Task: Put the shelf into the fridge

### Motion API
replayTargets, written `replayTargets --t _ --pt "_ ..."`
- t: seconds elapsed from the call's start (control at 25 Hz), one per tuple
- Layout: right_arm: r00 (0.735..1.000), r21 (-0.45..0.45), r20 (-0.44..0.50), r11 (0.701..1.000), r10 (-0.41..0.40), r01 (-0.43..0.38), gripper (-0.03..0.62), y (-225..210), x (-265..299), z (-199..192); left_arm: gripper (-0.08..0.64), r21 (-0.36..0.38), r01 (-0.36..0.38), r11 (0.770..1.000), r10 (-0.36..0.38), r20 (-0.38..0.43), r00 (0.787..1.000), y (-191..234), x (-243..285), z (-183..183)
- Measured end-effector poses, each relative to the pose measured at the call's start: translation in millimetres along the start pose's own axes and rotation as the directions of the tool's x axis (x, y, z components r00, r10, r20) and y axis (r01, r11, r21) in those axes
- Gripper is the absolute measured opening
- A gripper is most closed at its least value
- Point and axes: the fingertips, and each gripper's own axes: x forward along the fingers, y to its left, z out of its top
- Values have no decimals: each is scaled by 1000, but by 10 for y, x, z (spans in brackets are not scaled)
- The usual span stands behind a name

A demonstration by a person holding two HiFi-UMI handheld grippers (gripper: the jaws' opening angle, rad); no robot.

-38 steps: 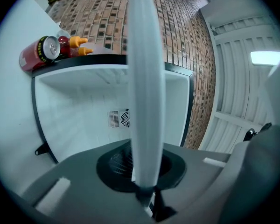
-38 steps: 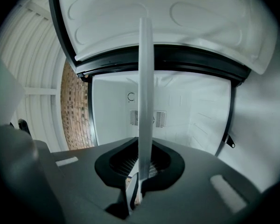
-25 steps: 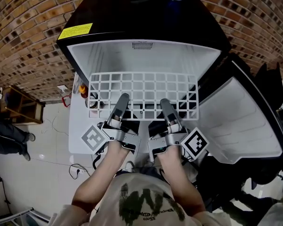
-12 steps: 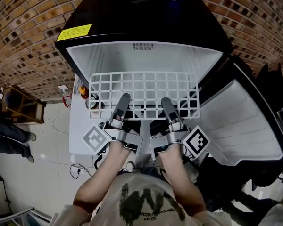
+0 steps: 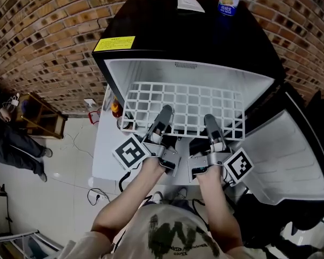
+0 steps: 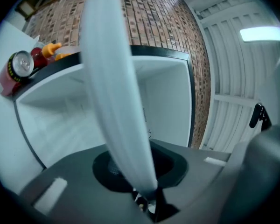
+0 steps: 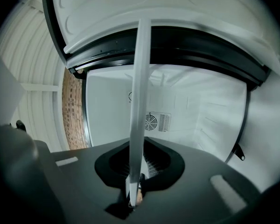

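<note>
1. The fridge (image 5: 151,72) stands open straight ahead of both sets of jaws, its white cavity facing them. Its door (image 5: 291,155) is swung out beyond the right-hand jaws, clear of the way in.
2. The white grid shelf (image 5: 183,104) lies roughly flat ahead of the jaws, with its near edge at them and its far edge toward the cavity's back wall. Its long axis runs crosswise, from one pair of jaws to the other and past each, matching the cavity's width. It looks partly inside the mouth. I cannot tell whether its sides rest on any ledge.
3. The left gripper (image 5: 164,115) has narrow jaws on the near edge, left of centre. They have just been opening a little, with the shelf's rim between them and seemingly gripped.
4. The right gripper (image 5: 210,122) has narrow jaws clamped on the same edge, right of centre. Neither hand is nearer, so an even, level push forward looks called for.
</note>
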Motion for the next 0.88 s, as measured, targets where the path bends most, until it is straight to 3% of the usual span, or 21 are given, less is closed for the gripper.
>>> replayTargets --t 0.16,0.48,0.88 --pt "1000 -36 -11 999 20 -20 35 4 115 41 83 106 18 994 -17 -11 1000 13 74 46" --pt "999 -184 -20 982 44 -47 66 13 339 150 143 229 87 969 -78 -49 996 -36 295 134" --pt "1000 -241 -24 970 17 -23 78 -16 608 286 166 291 116 950 -101 -68 993 -4 568 217"
